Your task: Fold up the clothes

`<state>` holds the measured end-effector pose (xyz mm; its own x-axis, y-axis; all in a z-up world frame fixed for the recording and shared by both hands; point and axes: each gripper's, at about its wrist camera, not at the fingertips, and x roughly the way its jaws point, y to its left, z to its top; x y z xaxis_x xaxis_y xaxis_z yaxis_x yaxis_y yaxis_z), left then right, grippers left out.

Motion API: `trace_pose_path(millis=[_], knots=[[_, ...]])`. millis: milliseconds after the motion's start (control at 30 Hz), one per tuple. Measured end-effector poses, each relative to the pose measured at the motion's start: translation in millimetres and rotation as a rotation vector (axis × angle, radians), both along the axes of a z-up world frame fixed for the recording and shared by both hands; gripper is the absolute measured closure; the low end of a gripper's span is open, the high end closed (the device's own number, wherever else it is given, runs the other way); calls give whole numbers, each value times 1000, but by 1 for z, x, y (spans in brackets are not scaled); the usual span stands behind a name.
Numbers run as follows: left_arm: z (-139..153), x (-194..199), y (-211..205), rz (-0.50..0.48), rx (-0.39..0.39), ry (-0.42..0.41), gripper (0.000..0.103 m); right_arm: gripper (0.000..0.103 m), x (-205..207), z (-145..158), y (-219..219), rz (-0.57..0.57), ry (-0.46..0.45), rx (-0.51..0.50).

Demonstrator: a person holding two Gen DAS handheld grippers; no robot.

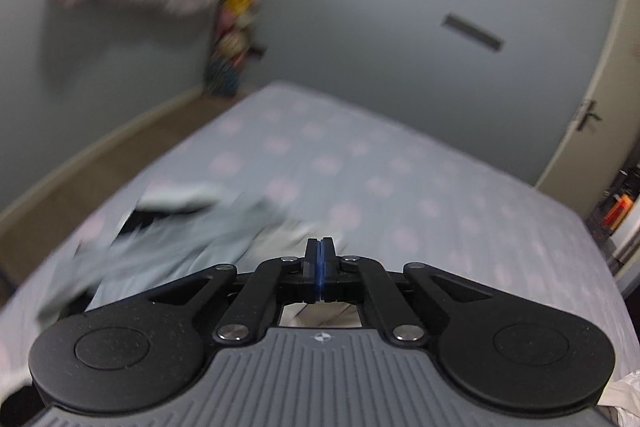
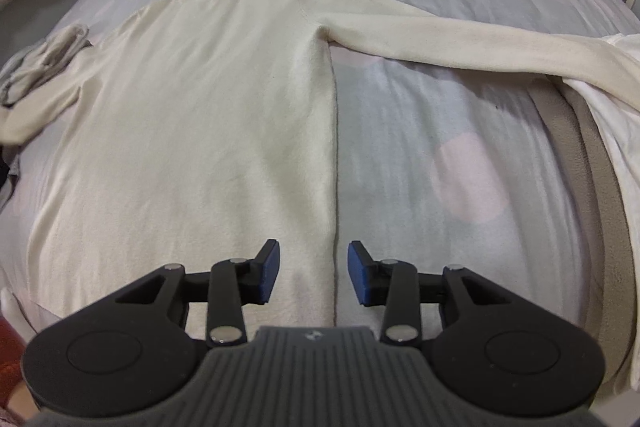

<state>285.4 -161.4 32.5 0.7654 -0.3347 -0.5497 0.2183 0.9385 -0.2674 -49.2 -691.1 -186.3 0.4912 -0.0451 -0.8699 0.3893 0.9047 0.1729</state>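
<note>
The right gripper (image 2: 313, 273) stands with its jaws wide apart and empty, straddling the side seam near the hem of a cream long-sleeved sweater (image 2: 208, 99) spread flat on the bed (image 2: 460, 155), one sleeve (image 2: 460, 39) reaching right across a white garment (image 2: 616, 99). The left gripper (image 1: 319, 259) has its jaws pressed together, holding nothing visible, above a blurred pale-blue garment (image 1: 168, 247) on the same bed. Grey socks (image 2: 44, 63) lie by the sweater's left sleeve; the far half of the bed lies bare.

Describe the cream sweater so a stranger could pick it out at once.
Look at the bed with the grey, pink-spotted sheet. Spread flat on it lies the sweater, collar at the far end, one long sleeve stretched out to the right. It is cream, unlike the small grey garment at its left.
</note>
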Motion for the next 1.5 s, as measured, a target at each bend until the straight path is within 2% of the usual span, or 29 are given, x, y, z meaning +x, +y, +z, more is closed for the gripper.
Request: trace_pose_path(millis=[133,233,367,500,700,967,1067,1167,1300,1400,1500], knots=[[27,5,-55,-72,53,-10,103,62,-5,0,-5,-4,-36,45],[27,4,-86,-99,131,8,103,62,-8,0,-8,-5,-59,79],[0,7,-99,-93,205,85,103,61,-12,-1,-13,-6,-89,125],[-32,7,-96,-82,258,165,88,60,-15,0,-17,-21,-116,162],[-76,3,-84,-53,301,274,87,60,-13,0,-18,-28,-104,158],[-118,-25,-59,-90,387,302,86,60,16,14,3,31,-97,63],[-130,-33,-45,-116,415,286,86,61,52,21,30,113,-142,86],[-137,-37,-30,-139,401,257,86,62,95,27,65,217,-183,98],[-144,-33,-14,-145,349,235,85,62,162,32,117,368,-222,138],[-146,-24,-6,-150,302,218,76,62,211,32,161,479,-243,152],[-148,-13,-3,-152,279,195,74,62,257,31,204,571,-261,163]])
